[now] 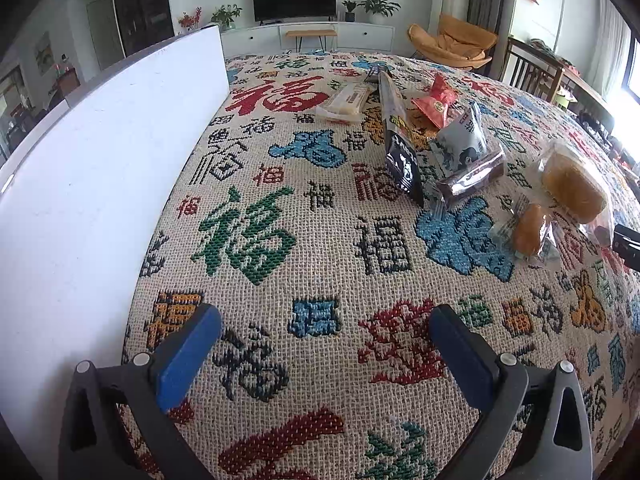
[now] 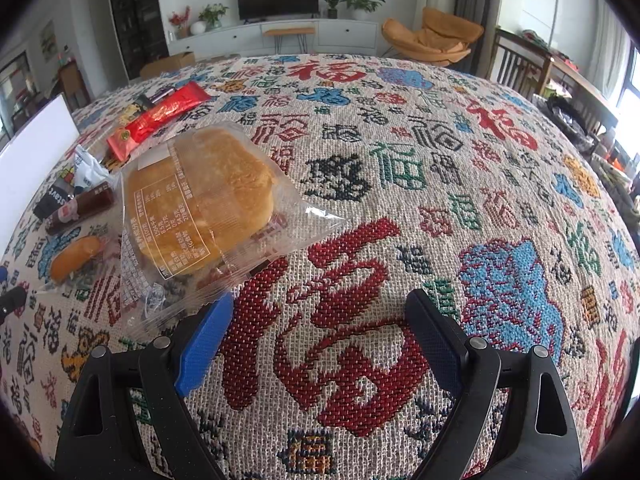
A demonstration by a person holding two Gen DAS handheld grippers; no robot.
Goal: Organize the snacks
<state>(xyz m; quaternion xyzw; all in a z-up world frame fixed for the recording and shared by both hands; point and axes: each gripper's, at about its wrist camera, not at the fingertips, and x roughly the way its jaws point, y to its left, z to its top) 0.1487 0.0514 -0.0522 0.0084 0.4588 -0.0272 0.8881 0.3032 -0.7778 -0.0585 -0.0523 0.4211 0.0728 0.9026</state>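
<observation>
We judge the sorting barely begun; both the left gripper (image 1: 326,344) and right gripper (image 2: 320,332) gape empty above the tablecloth (image 2: 400,208); the wrapped round cake (image 2: 200,200) lies just beside our right claw's left finger, so next we shift left and close on it.

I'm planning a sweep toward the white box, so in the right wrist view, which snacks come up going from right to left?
Large round pastry in clear wrap → red snack packet → small bun → dark brown roll → white box at the far left edge.
</observation>
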